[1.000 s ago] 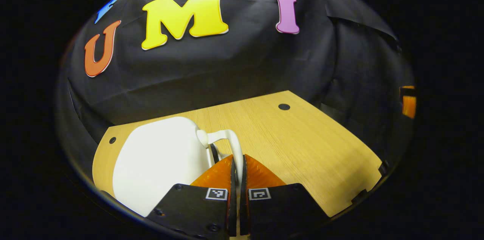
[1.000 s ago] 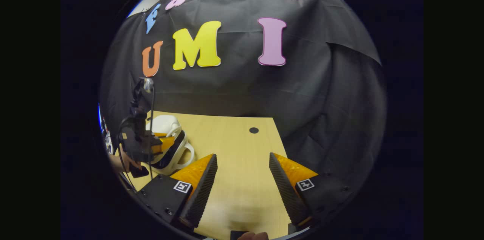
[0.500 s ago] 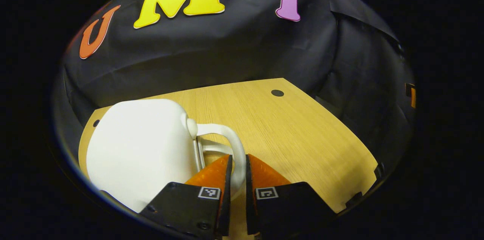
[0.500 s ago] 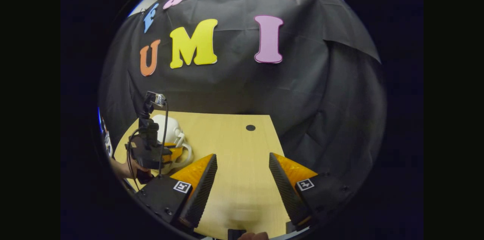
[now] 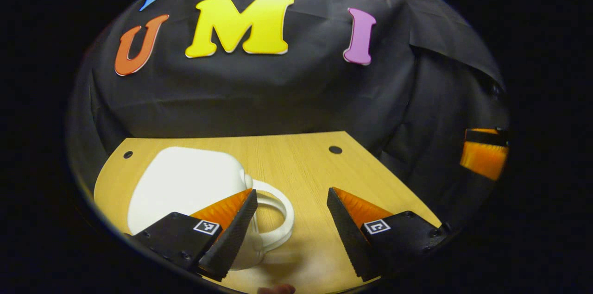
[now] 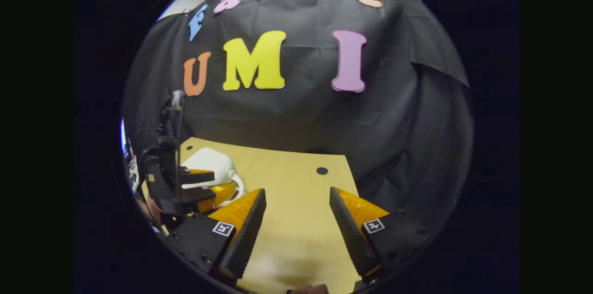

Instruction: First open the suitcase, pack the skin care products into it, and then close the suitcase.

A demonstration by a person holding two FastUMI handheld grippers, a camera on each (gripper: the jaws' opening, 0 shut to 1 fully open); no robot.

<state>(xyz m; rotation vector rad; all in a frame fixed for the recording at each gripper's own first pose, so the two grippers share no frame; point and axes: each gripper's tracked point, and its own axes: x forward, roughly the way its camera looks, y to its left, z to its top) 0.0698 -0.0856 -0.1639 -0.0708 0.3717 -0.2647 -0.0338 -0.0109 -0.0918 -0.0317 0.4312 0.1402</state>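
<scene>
A small white hard-shell suitcase (image 5: 185, 183) lies on the wooden table (image 5: 301, 164), with its looped white handle (image 5: 280, 213) pointing toward me. Its two halves look closed together. My left gripper (image 5: 292, 192) is open. Its left finger lies over the suitcase's near edge, and the handle sits just inside that finger with neither finger pressing on it. In the right gripper view the suitcase (image 6: 208, 162) is at the far left, partly behind the left gripper (image 6: 187, 183) and the hand holding it. My right gripper (image 6: 297, 190) hangs open over bare table with nothing between its fingers.
The table (image 6: 296, 220) ends at the black cloth wall behind and to the right. A small dark hole (image 5: 335, 149) marks its back right corner, and another (image 5: 128, 154) its back left. Bare wood stretches to the right of the suitcase.
My left gripper was shut on the suitcase handle and has now opened and let go. The suitcase has settled lower and flatter on the table. The right gripper has barely moved.
</scene>
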